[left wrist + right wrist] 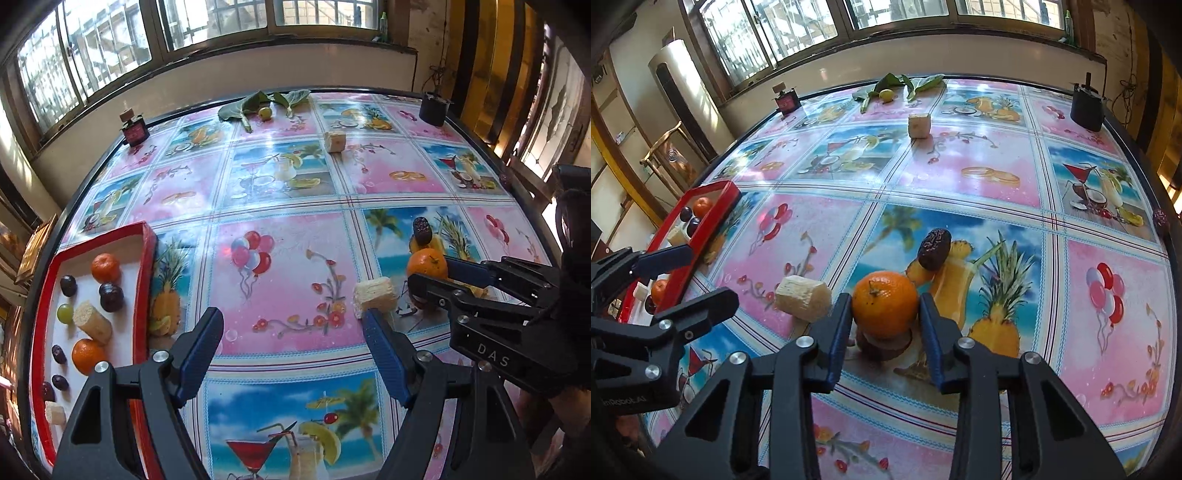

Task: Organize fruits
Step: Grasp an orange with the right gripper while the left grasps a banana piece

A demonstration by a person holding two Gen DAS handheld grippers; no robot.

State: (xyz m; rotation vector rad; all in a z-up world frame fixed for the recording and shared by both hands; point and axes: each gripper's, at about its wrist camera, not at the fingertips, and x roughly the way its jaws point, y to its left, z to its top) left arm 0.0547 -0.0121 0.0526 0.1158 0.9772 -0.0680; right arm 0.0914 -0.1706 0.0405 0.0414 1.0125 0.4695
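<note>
Right tongs (882, 317) bracket the orange (885, 303) on the worktop (979, 177); pad contact appears likely but is unclear. Left tongs (291, 332) are open, empty. Red tray (146, 258) beyond, at left.

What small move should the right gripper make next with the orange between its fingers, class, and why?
Probably close the right gripper on the orange. Its fingers flank the fruit on both sides, the orange appears to rest on the table, and the red tray on the left already holds other fruit, so a firm grasp comes before carrying it there.
</note>
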